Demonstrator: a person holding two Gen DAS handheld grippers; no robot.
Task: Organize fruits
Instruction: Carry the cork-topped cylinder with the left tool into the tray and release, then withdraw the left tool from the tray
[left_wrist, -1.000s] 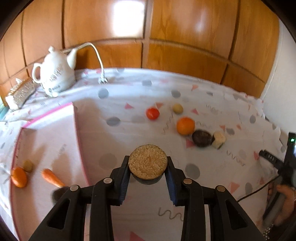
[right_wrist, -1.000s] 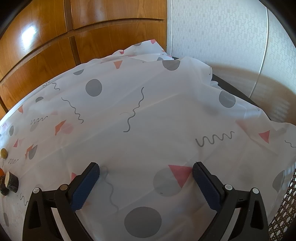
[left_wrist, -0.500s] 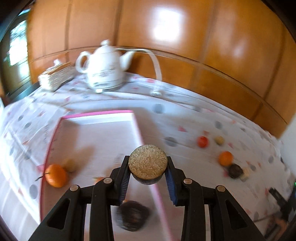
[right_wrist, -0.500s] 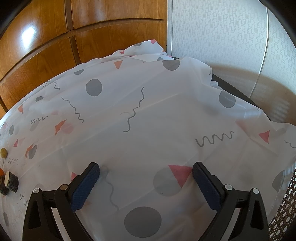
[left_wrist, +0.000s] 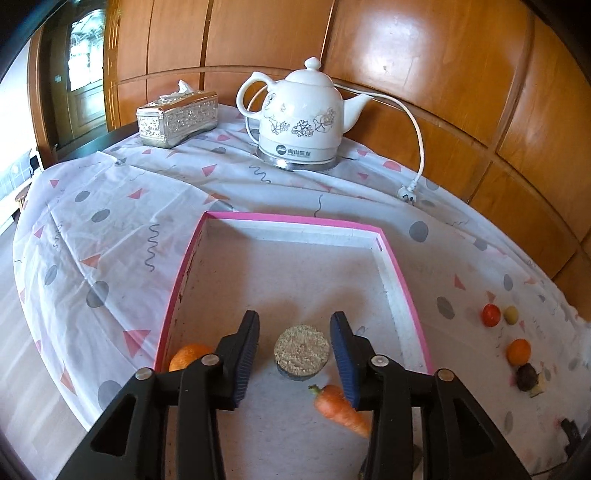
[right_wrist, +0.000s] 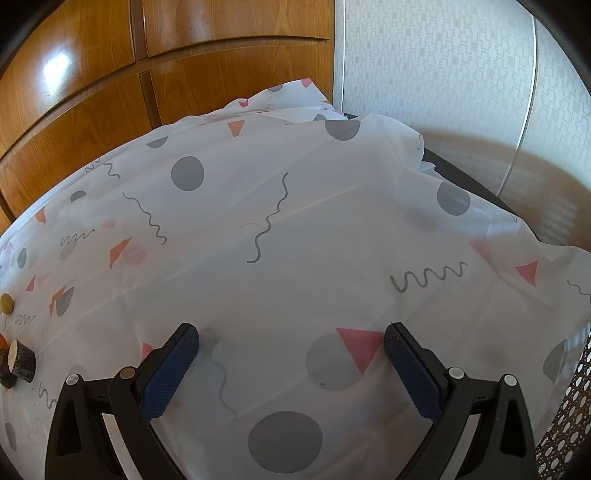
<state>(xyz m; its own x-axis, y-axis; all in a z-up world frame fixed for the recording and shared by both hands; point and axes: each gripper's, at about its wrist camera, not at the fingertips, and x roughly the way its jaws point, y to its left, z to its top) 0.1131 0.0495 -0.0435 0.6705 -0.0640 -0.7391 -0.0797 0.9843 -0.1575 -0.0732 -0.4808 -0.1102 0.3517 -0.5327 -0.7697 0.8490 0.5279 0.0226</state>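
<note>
We list the left claw (left_wrist: 293, 345) over the pink-rimmed tray (left_wrist: 402, 288): its jaws have just been opening and now stand spread, with a round disc (left_wrist: 301, 350) between them, clear of both pads and resting on the tray floor. An orange (left_wrist: 188, 356) lies in the tray at the left wall, partly behind the left finger. A carrot (left_wrist: 338, 408) lies in the tray just below and to the right of the disc, its tip hidden by the right finger.

On the cloth-covered bench (left_wrist: 110, 229), well to the right of the tray, we count a tomato (left_wrist: 491, 315), a small yellowish fruit (left_wrist: 511, 314) just beside it, a second orange (left_wrist: 518, 351) and a dark fruit (left_wrist: 526, 376) with a pale piece touching it.

At the back stand a white kettle (left_wrist: 299, 125) with its cord and a silver tissue box (left_wrist: 177, 118).

The right claw (right_wrist: 291, 363) hangs spread wide over bare cloth, holding nothing. At that view's left edge we see a cut log piece (right_wrist: 20, 363).
</note>
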